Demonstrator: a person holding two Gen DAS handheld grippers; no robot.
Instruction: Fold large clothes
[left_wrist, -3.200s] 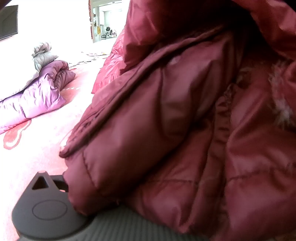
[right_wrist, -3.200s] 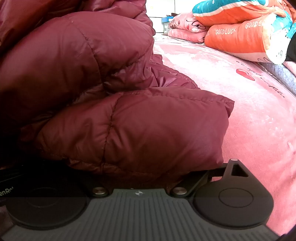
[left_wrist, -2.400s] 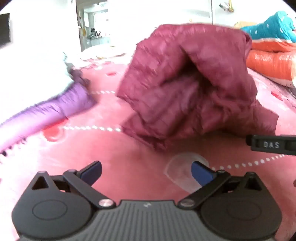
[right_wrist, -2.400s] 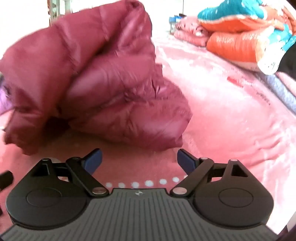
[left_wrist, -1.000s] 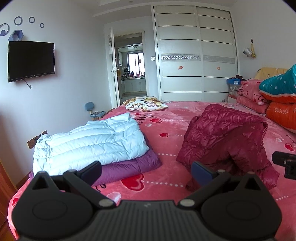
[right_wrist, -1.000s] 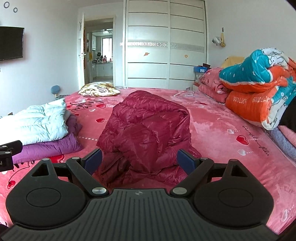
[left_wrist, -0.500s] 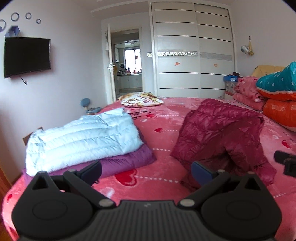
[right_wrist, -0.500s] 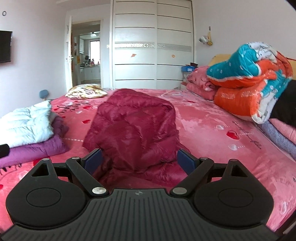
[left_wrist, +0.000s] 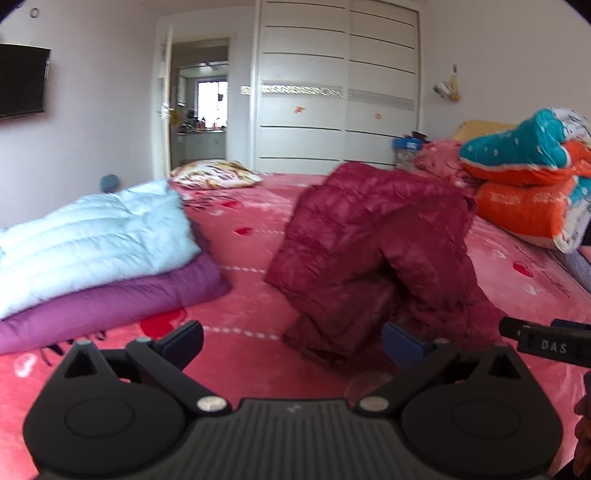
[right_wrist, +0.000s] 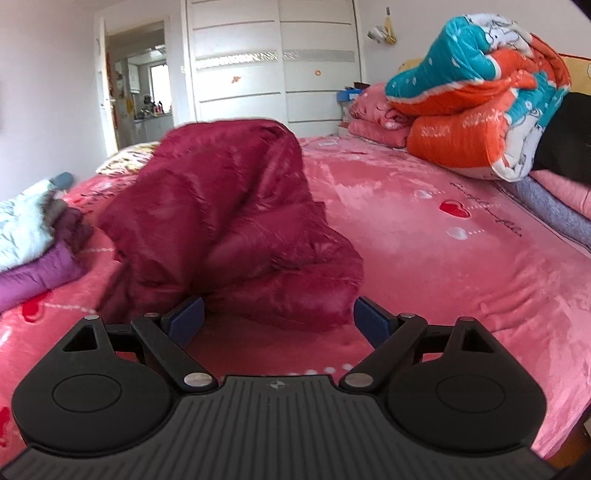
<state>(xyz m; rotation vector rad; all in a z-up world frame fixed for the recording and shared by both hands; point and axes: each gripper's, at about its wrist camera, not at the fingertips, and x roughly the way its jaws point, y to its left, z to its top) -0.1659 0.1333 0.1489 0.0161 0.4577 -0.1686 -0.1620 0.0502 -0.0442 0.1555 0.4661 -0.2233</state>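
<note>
Glossy quilted maroon jacket (left_wrist: 373, 254) on a plush, fleecy pink bedspread (right_wrist: 424, 258).

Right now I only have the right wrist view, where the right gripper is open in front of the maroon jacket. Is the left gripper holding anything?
Observer: No. The left gripper is open and empty, facing the maroon jacket.
Operator: The pile at my left edge is cut off. What is it?
Observer: A light blue jacket lying folded on top of a purple jacket.
Operator: Anything else on that side?
Observer: A black TV is mounted high at the far left.
</note>
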